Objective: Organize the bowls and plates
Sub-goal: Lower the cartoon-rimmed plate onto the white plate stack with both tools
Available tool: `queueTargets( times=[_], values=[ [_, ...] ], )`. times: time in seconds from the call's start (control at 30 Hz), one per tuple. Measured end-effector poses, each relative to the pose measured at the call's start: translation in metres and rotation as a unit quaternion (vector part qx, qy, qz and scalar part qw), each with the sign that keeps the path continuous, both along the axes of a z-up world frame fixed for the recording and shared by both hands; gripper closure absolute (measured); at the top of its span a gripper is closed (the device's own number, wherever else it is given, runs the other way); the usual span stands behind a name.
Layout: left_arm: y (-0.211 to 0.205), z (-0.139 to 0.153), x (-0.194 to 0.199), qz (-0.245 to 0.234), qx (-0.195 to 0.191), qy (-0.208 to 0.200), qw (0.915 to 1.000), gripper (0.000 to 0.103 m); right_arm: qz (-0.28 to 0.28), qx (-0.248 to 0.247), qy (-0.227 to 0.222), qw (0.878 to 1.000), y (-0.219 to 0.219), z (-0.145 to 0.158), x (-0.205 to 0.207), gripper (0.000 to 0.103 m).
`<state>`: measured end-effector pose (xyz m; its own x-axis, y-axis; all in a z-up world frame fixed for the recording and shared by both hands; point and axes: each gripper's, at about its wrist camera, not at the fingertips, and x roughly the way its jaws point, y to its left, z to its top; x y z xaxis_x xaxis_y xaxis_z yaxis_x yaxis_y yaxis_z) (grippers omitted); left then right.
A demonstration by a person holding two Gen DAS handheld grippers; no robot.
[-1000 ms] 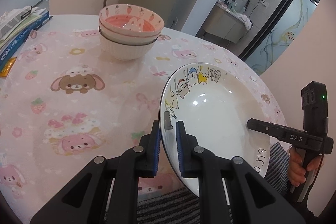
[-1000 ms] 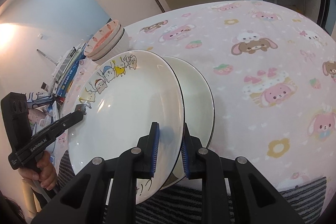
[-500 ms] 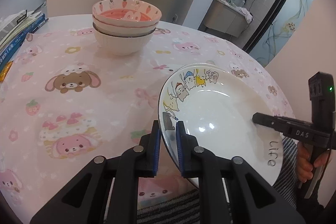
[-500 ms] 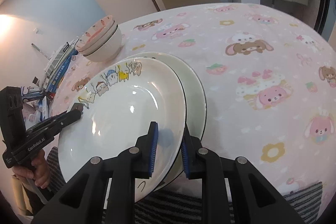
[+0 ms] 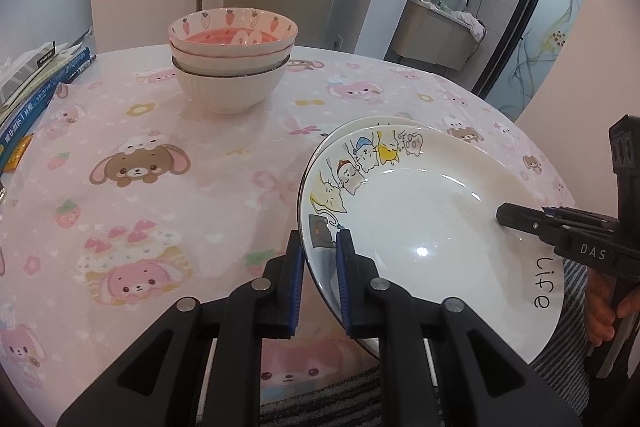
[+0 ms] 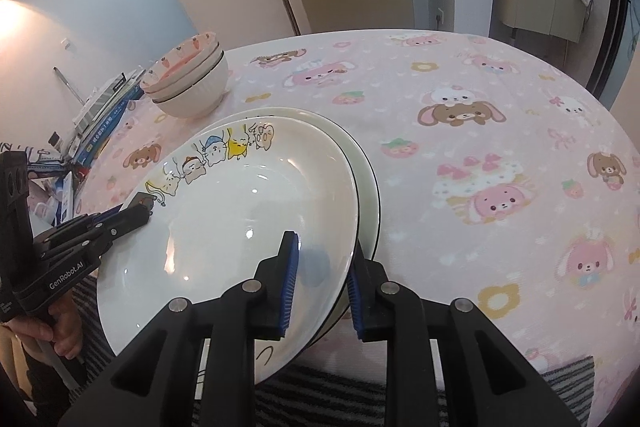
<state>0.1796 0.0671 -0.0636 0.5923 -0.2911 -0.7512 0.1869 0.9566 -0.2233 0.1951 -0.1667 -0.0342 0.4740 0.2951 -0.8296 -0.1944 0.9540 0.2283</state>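
Note:
A white plate with cartoon animals on its rim [image 5: 432, 227] [image 6: 248, 223] is held at both sides over a second plain white plate [image 6: 366, 183] [image 5: 360, 125] that lies on the table's near edge. My left gripper [image 5: 318, 267] is shut on the cartoon plate's left rim. My right gripper [image 6: 320, 271] is shut on its right rim; it shows in the left wrist view [image 5: 516, 217]. A stack of three bowls [image 5: 232, 63] [image 6: 188, 83], the top one pink with carrots, stands at the far left of the table.
The round table has a pink bunny-print cloth [image 5: 140, 167] [image 6: 480, 155]. A pile of books [image 5: 28, 95] [image 6: 104, 123] lies at the left edge. A striped cloth [image 6: 360, 387] lies below the near edge. Cabinets and a doorway stand behind.
Both grippers have lowered the cartoon plate and levelled it, so it now sits closer over the plain plate. The bowls have not moved.

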Motion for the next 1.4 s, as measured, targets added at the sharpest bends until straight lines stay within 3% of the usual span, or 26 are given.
queueTargets(
  times=[0.47,1.07,1.2,1.3,1.4],
  values=[
    [0.003,0.005,-0.013,0.001,-0.006,-0.013,0.9999,0.089,-0.004,0.02,0.009,1.0,-0.004,0.004,-0.008,0.078],
    [-0.006,0.0,-0.013,0.018,0.019,-0.028,0.9993,0.09,-0.011,-0.025,-0.025,0.999,0.001,0.009,-0.014,0.081],
    [-0.009,0.0,-0.013,0.019,0.029,-0.029,0.999,0.089,-0.01,-0.058,-0.035,0.998,0.008,0.011,-0.018,0.081],
    [-0.008,-0.001,-0.011,0.018,0.023,-0.026,0.9993,0.088,-0.01,-0.064,-0.037,0.997,0.007,0.011,-0.018,0.081],
    [-0.003,-0.005,-0.007,0.018,0.005,-0.012,0.9998,0.081,-0.018,-0.063,-0.043,0.997,0.004,0.009,-0.015,0.082]
  ],
)
